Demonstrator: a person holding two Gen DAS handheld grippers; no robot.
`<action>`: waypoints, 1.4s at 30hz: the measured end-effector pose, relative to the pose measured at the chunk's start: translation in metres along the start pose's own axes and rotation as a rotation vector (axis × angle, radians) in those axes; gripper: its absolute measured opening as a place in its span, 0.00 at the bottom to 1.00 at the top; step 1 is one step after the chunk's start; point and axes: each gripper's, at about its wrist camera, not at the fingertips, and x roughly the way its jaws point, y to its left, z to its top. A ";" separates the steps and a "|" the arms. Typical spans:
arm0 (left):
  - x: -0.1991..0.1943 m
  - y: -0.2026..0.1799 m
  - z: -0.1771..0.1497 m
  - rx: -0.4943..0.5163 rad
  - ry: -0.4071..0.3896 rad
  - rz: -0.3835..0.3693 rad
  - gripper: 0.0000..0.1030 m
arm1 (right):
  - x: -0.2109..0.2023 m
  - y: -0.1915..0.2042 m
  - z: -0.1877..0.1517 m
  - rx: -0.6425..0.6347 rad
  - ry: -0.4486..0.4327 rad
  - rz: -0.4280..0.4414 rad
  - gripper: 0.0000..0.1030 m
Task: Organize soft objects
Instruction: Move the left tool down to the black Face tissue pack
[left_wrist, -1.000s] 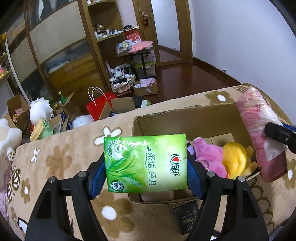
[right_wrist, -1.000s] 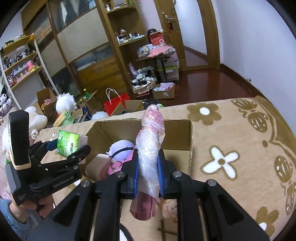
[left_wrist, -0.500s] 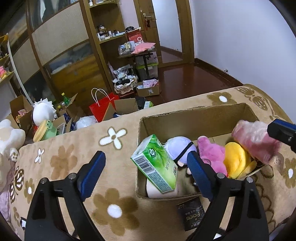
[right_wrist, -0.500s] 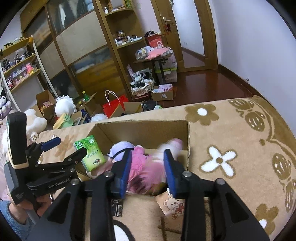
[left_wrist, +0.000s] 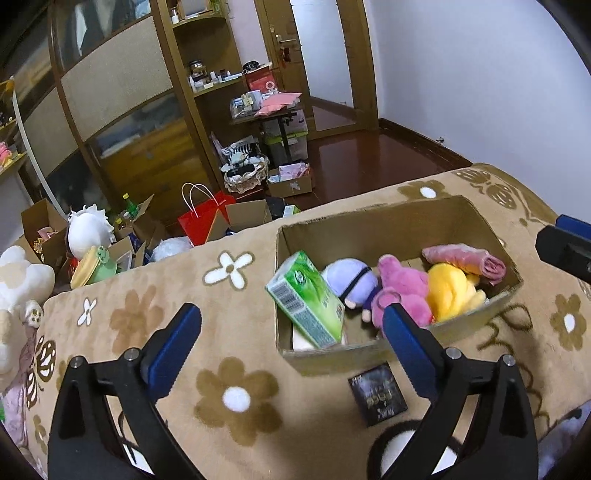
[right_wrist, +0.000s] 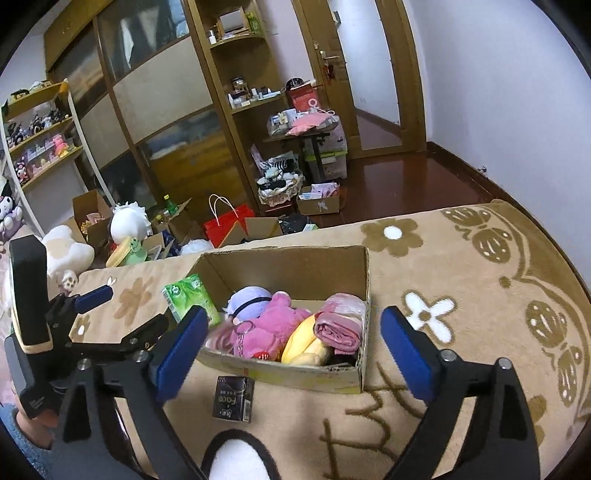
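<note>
An open cardboard box (left_wrist: 369, 225) (right_wrist: 295, 266) lies on a beige flowered blanket (left_wrist: 147, 314). In it a green tissue pack (left_wrist: 306, 299) (right_wrist: 190, 299) leans at the left end. Beside it lie a purple plush (left_wrist: 349, 280) (right_wrist: 251, 299), a pink plush (left_wrist: 402, 288) (right_wrist: 273, 328) and a yellow plush (left_wrist: 450, 291) (right_wrist: 306, 343). A pink plastic-wrapped roll (left_wrist: 465, 258) (right_wrist: 341, 325) rests at the right end. My left gripper (left_wrist: 291, 317) (right_wrist: 125, 314) and right gripper (right_wrist: 293, 321) hover near the box's front, jaws opening wide, nothing between them.
A small black packet (left_wrist: 376, 395) (right_wrist: 234, 397) lies on the blanket in front of the box. Beyond the blanket's far edge the floor holds a red paper bag (left_wrist: 205, 218), open cartons and plush toys before wooden cabinets. A hand (right_wrist: 33, 424) grips the left tool.
Both grippers have opened and let go. The green pack dropped into the box's left end, the pink roll into its right end. Both grippers drew back slightly.
</note>
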 end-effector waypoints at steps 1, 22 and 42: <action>-0.003 -0.001 -0.003 -0.002 0.001 -0.004 0.97 | -0.002 0.000 -0.001 -0.001 -0.002 -0.001 0.99; 0.036 -0.024 -0.051 -0.063 0.231 -0.063 0.98 | -0.031 -0.021 -0.027 0.089 0.009 -0.031 0.99; 0.098 -0.056 -0.078 -0.059 0.409 -0.105 0.98 | -0.021 -0.028 -0.029 0.085 0.035 -0.049 0.99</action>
